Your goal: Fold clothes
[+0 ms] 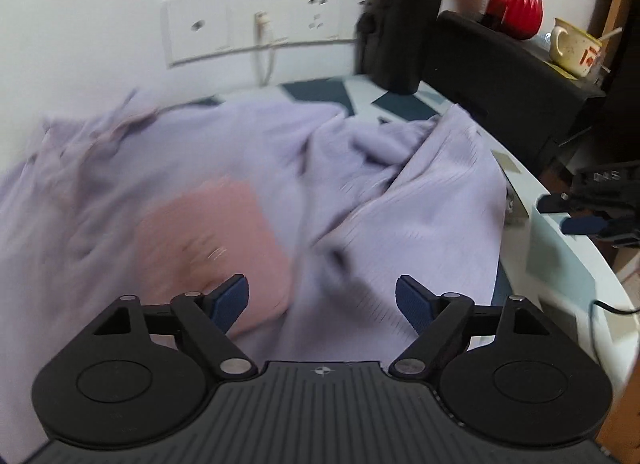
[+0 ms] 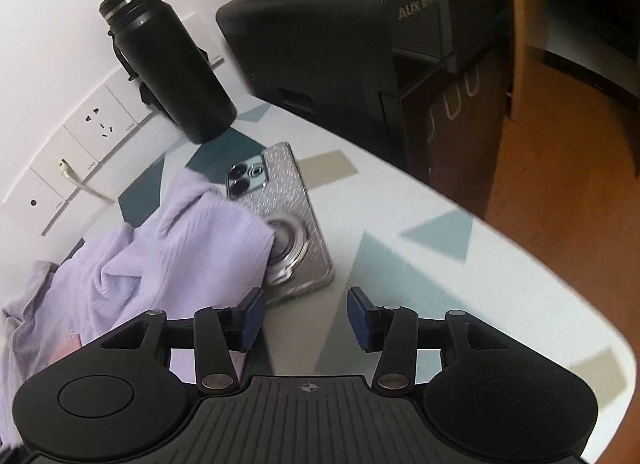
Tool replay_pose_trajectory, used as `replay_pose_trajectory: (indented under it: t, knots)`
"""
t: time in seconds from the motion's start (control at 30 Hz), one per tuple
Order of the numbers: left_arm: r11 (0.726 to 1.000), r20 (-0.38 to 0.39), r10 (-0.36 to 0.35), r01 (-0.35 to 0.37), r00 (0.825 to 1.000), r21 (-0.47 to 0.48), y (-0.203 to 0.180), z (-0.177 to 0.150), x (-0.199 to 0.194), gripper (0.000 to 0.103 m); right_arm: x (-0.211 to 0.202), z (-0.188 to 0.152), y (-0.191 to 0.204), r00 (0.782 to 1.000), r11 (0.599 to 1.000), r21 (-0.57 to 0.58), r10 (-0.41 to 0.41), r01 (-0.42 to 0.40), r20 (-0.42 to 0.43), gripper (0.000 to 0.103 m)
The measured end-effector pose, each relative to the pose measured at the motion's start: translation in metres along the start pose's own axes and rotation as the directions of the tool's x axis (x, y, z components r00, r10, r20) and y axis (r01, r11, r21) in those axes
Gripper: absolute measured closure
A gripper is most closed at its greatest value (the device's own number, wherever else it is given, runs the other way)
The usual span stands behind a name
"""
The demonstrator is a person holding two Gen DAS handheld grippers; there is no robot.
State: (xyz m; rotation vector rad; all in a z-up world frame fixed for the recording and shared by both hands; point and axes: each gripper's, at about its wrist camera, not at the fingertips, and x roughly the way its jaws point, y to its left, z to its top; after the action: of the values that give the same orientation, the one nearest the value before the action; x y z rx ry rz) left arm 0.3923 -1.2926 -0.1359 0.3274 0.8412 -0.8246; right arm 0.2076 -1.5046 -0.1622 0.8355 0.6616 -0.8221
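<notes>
Ahead-left of the left claw, the lilac garment (image 1: 200, 168) and its pink patch (image 1: 216, 240) smear with blur. Ahead of the right claw, cloth hides part of the phone (image 2: 288, 208).

in the right wrist view, the black appliance (image 2: 360, 36) far ahead of the jaws and to their right carries pale lettering that reads "aux", with further letters cut short. red marks on the cream mug (image 1: 572, 48) are too blurred to read.
</notes>
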Motion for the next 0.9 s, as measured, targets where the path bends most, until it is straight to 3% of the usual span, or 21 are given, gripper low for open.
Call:
replay_pose_trajectory:
  t: [0.13,0.17,0.2,0.23,0.27,0.37,0.5,0.6,0.67,0.73,0.8,0.9]
  knots:
    - [0.998,-0.017,0.069,-0.069,0.997,0.015,-0.025,0.012,0.036,0.021,0.000,0.016,-0.022,1.000,1.000,-0.017,0.006,-0.006,-0.006,0.058]
    - [0.997,-0.022,0.076,-0.076,0.997,0.011,-0.029,0.013,0.043,0.027,0.000,0.020,-0.027,1.000,1.000,-0.022,0.007,-0.007,-0.007,0.058]
    - [0.997,-0.020,0.075,-0.075,0.997,0.009,-0.032,0.013,0.046,0.054,0.000,0.025,-0.032,1.000,1.000,-0.026,0.008,-0.009,-0.009,0.058]
    - [0.996,-0.025,0.086,-0.086,0.996,0.012,-0.035,0.013,0.047,0.068,-0.001,0.029,-0.038,1.000,0.999,-0.031,0.010,-0.010,-0.010,0.058]
    - [0.994,-0.032,0.107,-0.107,0.994,0.014,-0.039,0.013,0.046,0.093,-0.001,0.033,-0.043,1.000,0.999,-0.035,0.011,-0.011,-0.012,0.058]
    - [0.993,-0.011,0.117,-0.117,0.993,0.009,-0.046,0.015,0.028,0.094,-0.001,0.045,-0.059,1.000,0.999,-0.048,0.015,-0.016,-0.016,0.058]
    - [0.989,0.085,0.142,-0.145,0.986,0.029,-0.044,0.036,-0.021,0.094,0.002,0.060,-0.069,0.999,0.998,-0.036,0.041,-0.042,-0.020,0.058]
    - [0.978,0.161,0.205,-0.206,0.965,-0.007,-0.027,0.059,-0.061,0.094,0.005,0.069,-0.062,0.995,0.995,-0.021,0.094,-0.094,-0.021,0.058]
    - [0.959,0.202,0.284,-0.279,0.937,-0.051,-0.010,0.069,-0.086,0.094,0.008,0.071,-0.049,0.992,0.992,-0.026,0.126,-0.126,-0.027,0.058]
    - [0.924,0.235,0.382,-0.367,0.894,-0.104,0.010,0.075,-0.111,0.094,0.011,0.074,-0.037,0.987,0.987,-0.031,0.157,-0.158,-0.033,0.058]
    - [0.857,0.229,0.513,-0.476,0.827,-0.199,0.039,0.074,-0.135,0.094,0.016,0.075,-0.021,0.977,0.979,0.018,0.202,-0.202,-0.061,0.057]
    - [0.713,0.166,0.687,-0.613,0.707,-0.342,0.083,0.065,-0.163,0.094,0.023,0.061,0.010,0.949,0.954,0.114,0.289,-0.276,-0.123,0.054]
